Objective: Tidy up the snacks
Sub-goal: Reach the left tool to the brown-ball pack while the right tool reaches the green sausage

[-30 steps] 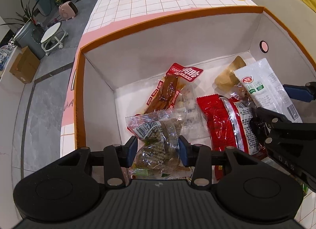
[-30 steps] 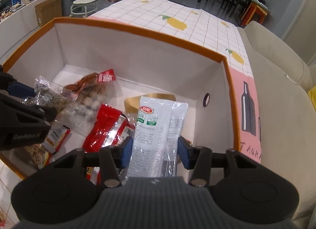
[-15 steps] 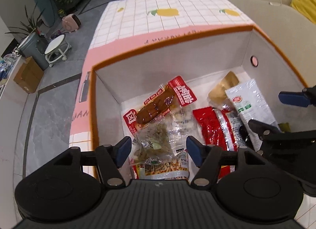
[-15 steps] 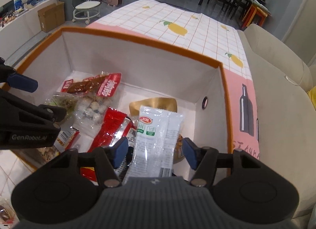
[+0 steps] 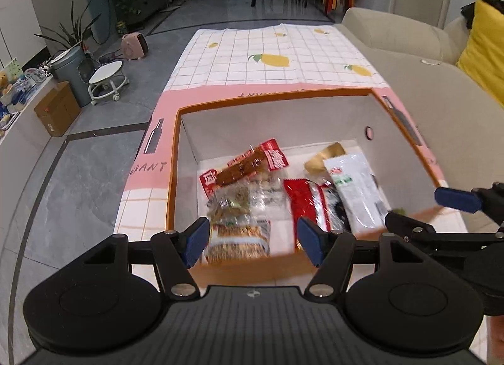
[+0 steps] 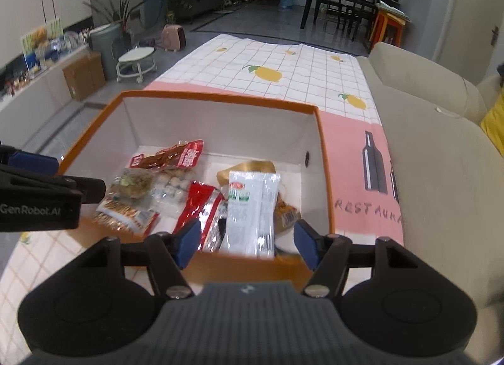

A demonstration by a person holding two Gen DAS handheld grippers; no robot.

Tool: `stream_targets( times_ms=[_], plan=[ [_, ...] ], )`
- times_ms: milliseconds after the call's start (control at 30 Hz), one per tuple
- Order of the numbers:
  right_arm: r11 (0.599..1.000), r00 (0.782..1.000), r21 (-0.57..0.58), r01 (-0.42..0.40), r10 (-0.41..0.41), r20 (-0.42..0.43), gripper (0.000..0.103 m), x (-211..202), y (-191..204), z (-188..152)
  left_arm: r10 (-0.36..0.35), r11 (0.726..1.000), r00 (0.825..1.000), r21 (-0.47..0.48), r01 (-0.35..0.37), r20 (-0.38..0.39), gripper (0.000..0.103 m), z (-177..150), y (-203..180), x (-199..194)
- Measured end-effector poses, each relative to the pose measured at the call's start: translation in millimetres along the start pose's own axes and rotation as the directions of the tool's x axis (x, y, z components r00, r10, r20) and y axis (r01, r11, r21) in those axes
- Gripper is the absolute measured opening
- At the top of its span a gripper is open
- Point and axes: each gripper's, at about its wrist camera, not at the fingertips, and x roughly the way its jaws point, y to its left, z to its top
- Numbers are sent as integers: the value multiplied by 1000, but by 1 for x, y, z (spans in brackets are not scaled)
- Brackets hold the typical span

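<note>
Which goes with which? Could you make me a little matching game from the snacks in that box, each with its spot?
Things:
1. white packet
2. red packet
3. brown strip snack
4. gold pouch

Places:
A. far left corner of the orange box
B. the box's middle
C. half hidden behind the white packet
D. right of the red packet

Pairs: 1-D, 2-B, 3-A, 4-C

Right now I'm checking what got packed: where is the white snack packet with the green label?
The white packet lies inside the orange-rimmed box, toward its right side, between the red packet and the right wall.
</note>
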Motion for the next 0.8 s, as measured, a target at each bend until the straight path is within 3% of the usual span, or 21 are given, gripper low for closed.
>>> stream_targets(
  times_ms=[167,400,500,600,800],
  plan=[
    [1000,1000,27,8,-8,27,63,-29,-2,-33,4,1000,1000,-14,-4,15,75,-32,-5,-29],
    [997,1000,69,22,-22,7,64,-58,-10,-86,-37,996,995,-88,29,-92,75,-82,-1,-43],
    [994,999,101,35,-34,-10,64,-66,-14,-108,-110,977,980,-202,75,-169,75,-99,14,-34],
    [991,999,124,51,-49,-19,64,-71,-16,-125,-131,950,969,-305,62,-210,75,-114,29,-28],
    [991,995,93,94,-91,-33,64,-68,-17,-148,-58,917,974,-398,-35,-218,74,-131,53,-17]
  ],
)
